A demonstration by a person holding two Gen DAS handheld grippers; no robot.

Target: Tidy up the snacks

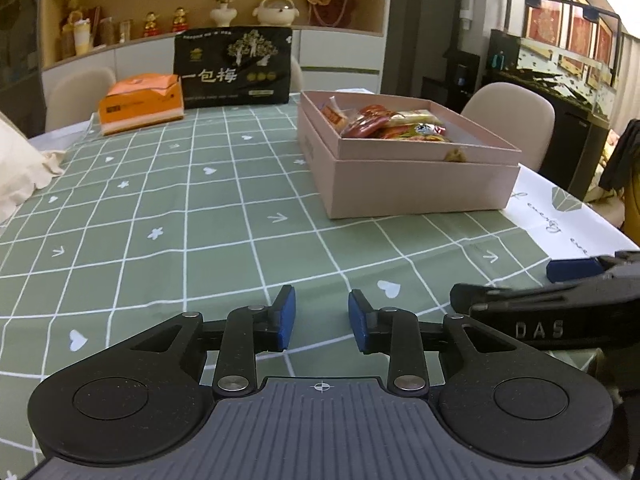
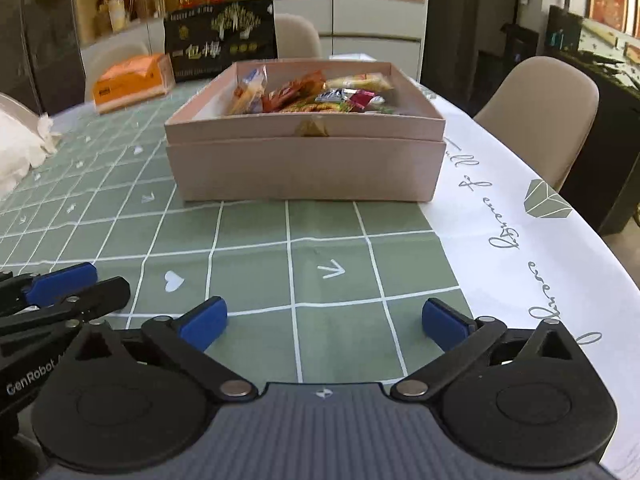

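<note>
A pink box (image 1: 416, 188) (image 2: 304, 168) stands on the green checked tablecloth and holds several wrapped snacks (image 1: 384, 122) (image 2: 312, 94). My left gripper (image 1: 322, 320) hovers low over the cloth near the front edge, left of the box, with its jaws a small gap apart and nothing between them. My right gripper (image 2: 324, 322) is wide open and empty, in front of the box. The right gripper also shows at the right edge of the left wrist view (image 1: 560, 292); the left gripper shows at the left edge of the right wrist view (image 2: 60, 292).
A black snack bag (image 1: 234, 66) (image 2: 220, 40) and an orange tissue pack (image 1: 140, 102) (image 2: 130, 80) stand at the table's far side. A cream cloth (image 1: 20, 164) lies at the left edge. Chairs (image 1: 516, 120) (image 2: 540, 108) ring the table. A shelf with figurines is behind.
</note>
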